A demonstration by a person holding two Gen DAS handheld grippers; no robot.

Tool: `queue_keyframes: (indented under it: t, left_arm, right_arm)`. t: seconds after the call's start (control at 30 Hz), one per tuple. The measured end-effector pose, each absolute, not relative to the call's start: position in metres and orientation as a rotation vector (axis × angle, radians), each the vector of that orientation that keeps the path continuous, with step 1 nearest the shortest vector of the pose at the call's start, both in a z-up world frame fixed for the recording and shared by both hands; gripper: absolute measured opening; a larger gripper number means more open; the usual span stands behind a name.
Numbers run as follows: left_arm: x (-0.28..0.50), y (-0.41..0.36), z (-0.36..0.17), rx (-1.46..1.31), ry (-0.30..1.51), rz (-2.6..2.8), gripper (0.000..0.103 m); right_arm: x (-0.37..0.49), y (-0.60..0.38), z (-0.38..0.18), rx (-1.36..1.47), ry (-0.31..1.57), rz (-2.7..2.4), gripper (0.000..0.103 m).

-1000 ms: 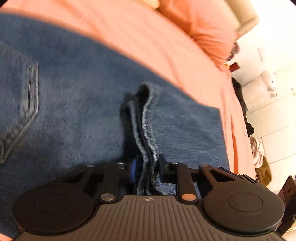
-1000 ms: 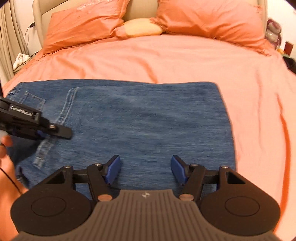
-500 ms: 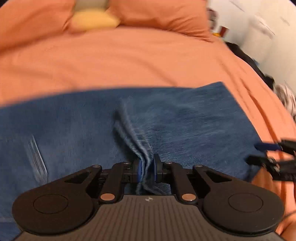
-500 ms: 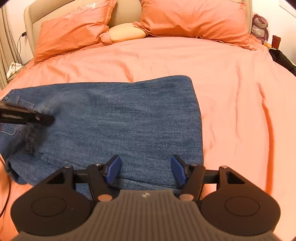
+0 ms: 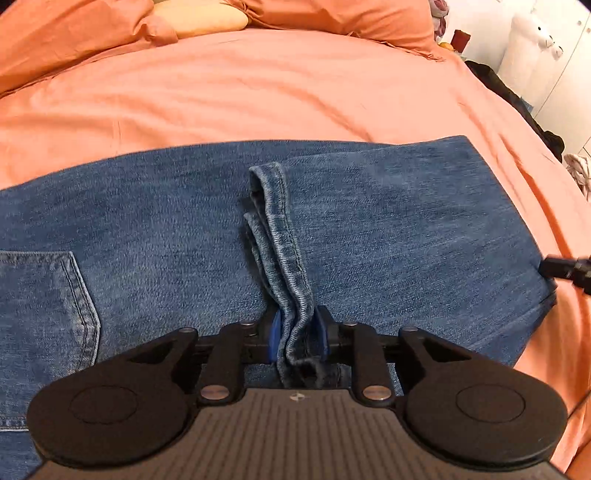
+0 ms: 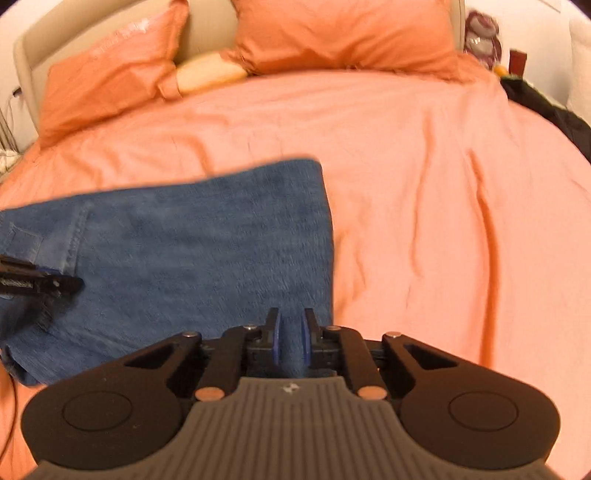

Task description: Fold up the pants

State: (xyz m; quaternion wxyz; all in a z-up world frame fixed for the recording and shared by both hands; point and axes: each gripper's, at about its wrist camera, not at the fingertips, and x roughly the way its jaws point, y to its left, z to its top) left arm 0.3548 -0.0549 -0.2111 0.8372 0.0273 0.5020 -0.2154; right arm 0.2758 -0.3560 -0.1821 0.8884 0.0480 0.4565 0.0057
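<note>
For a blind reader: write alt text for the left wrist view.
The left gripper holds a bunched hem of blue jeans that lie folded on an orange bedspread. Orange pillows sit at the head; the right gripper's tip enters at the right edge.

Faded blue denim pants [image 5: 388,229] lie on matt, creased cotton-like bedsheet [image 5: 258,92].

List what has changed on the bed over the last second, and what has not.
The right claw, wide open before, has closed on the jeans near their right folded edge, after sliding along the near side toward it. The left claw has eased its jaws slightly wider, the bunched hems still between its pads. The jeans stay folded on the orange bedspread; the pillows are unmoved.
</note>
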Motion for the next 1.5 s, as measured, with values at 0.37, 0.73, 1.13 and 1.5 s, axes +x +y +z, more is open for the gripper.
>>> queue_keyframes:
  t: [0.37,0.73,1.13,1.5]
  left_arm:
    - [0.357,-0.07,-0.21,0.134,1.104,-0.431,0.028]
    - [0.366,-0.053,-0.164,0.09,1.03,-0.385,0.034]
    - [0.439,-0.006,-0.215,-0.572,1.138,-0.396,0.068]
    - [0.399,-0.046,-0.168,-0.107,0.827,-0.553,0.014]
  right_arm:
    - [0.265,-0.353,-0.203,0.059,1.003,-0.013,0.003]
    - [0.264,-0.363,-0.17,0.08,0.953,0.017,0.004]
    - [0.329,-0.344,-0.17,0.014,0.927,0.045,0.006]
    - [0.348,-0.337,-0.201,-0.038,0.973,0.043,0.012]
